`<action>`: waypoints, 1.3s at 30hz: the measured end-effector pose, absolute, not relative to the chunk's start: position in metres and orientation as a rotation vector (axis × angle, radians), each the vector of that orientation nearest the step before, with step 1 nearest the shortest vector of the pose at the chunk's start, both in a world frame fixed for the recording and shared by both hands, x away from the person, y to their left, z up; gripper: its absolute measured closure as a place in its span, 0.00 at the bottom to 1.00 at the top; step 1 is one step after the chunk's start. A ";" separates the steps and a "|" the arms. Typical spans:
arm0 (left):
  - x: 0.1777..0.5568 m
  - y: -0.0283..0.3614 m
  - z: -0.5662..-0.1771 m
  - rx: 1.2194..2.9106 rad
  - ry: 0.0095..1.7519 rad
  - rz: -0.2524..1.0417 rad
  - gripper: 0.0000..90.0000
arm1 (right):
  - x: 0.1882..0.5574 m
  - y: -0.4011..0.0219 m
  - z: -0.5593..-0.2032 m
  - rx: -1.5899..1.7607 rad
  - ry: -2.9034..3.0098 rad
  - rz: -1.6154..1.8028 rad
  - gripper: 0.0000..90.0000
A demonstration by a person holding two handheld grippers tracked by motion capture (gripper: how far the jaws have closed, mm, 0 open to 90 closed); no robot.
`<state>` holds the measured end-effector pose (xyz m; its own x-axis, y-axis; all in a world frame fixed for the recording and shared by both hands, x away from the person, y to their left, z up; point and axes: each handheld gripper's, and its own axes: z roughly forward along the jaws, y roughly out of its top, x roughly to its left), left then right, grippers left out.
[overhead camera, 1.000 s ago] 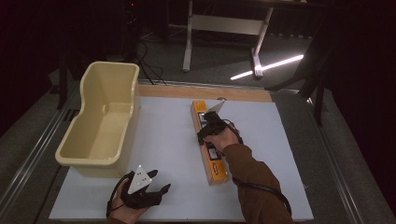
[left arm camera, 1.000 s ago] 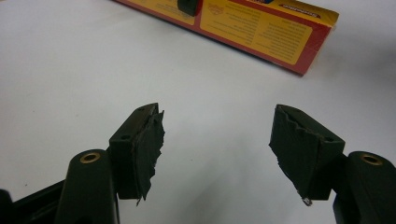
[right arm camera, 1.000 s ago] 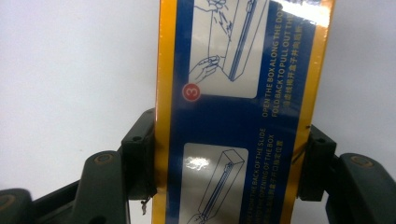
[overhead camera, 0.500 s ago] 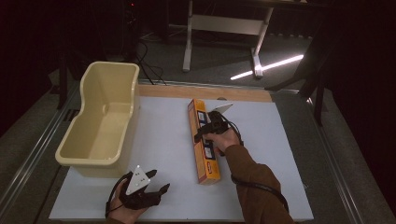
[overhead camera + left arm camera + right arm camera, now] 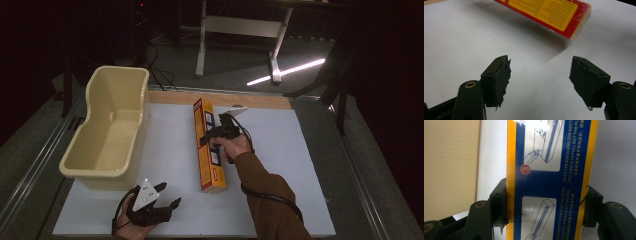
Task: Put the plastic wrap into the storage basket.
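High view: the person's right forearm reaches forward over the white board [image 5: 165,150], its sleeve angled left, and the right gripper [image 5: 216,134] clamps a long yellow box [image 5: 208,150] near its middle. The box lies lengthwise near the board's centre. A cream tub [image 5: 107,131] stands along the left edge, well apart from the box. The left gripper [image 5: 165,206] sits low near the front edge, beside the tub's near corner.

Left gripper view: the 2 jaws stand wide apart over bare board – nothing between them – with the box's red end [image 5: 564,17] farther off.

Right gripper view: both jaws press the box's [image 5: 549,180] 2 sides, gripping it; printed step 3 shows
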<state>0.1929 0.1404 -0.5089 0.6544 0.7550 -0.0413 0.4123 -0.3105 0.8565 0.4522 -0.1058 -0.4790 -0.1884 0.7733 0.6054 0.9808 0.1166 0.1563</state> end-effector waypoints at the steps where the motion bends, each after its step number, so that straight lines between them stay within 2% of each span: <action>1: 0.193 0.140 -0.509 1.943 0.913 0.462 0.36 | 0.453 -0.104 -0.477 -1.698 -2.029 -0.763 0.43; 8: 0.195 0.141 -0.510 1.924 0.906 0.407 0.30 | 0.459 -0.096 -0.464 -1.674 -2.028 -0.799 0.43; 22: 0.195 0.129 -0.512 1.965 0.888 0.414 0.25 | 0.462 -0.085 -0.442 -1.638 -2.002 -0.890 0.43; 24: 0.194 0.129 -0.513 1.973 0.865 0.398 0.20 | 0.462 -0.084 -0.439 -1.639 -1.998 -0.898 0.43; 32: 0.194 0.129 -0.514 1.967 0.880 0.424 0.23 | 0.463 -0.077 -0.428 -1.619 -1.956 -0.972 0.43; 37: 0.193 0.131 -0.512 1.925 0.882 0.458 0.25 | 0.462 -0.067 -0.419 -1.604 -1.936 -1.020 0.43; 39: 0.193 0.131 -0.511 1.890 0.853 0.435 0.25 | 0.462 -0.064 -0.417 -1.598 -1.933 -1.029 0.43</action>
